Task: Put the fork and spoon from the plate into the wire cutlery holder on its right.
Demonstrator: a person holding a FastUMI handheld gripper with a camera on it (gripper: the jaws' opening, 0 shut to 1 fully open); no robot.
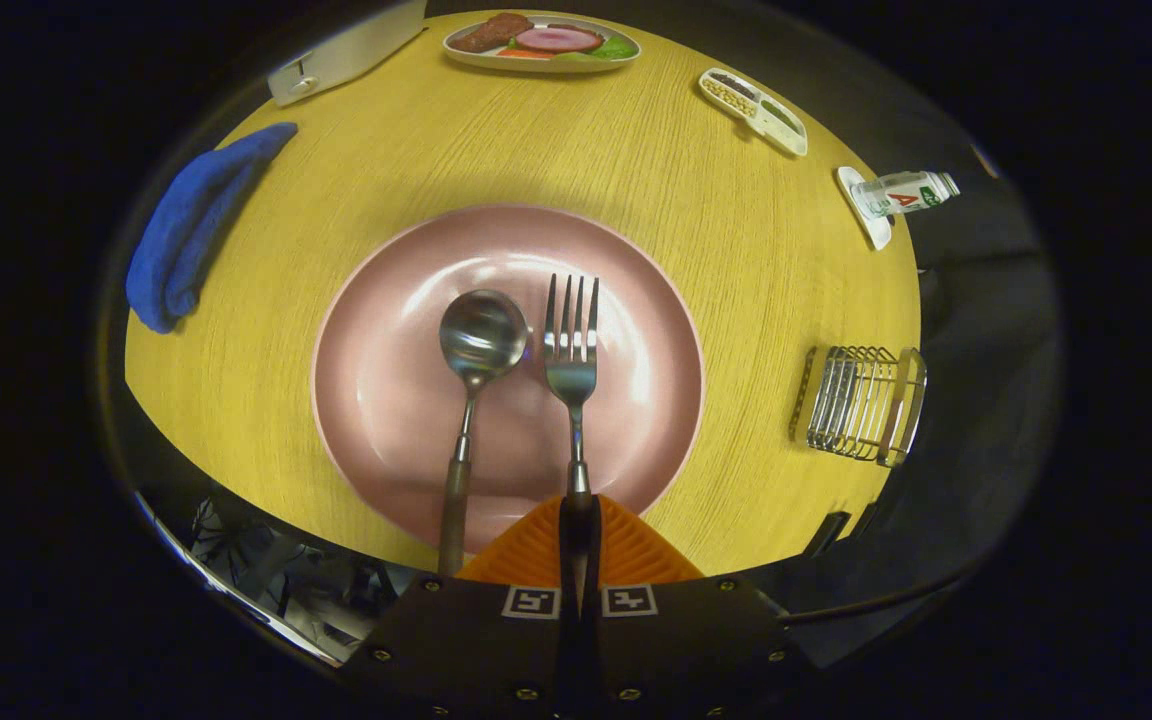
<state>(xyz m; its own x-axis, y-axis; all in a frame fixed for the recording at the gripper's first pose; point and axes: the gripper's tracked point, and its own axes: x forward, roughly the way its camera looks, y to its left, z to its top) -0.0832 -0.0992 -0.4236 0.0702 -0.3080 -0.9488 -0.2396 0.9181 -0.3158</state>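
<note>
Gripper closed tight on fork handle, both fingers pressing it, at near rim of pink plate. Fork tines pointing away over plate middle. Spoon just left of fork, bowl on plate, handle past near rim. Wire cutlery holder well right of plate on yellow table. Blue cloth left of plate. Food dish far beyond plate.

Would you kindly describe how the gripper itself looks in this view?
The gripper has two ridged, wedge-shaped fingers tapering to a point. Behind them sits a dark body with small screws and two square black-and-white markers. A dark cable curves off its right side.
</note>
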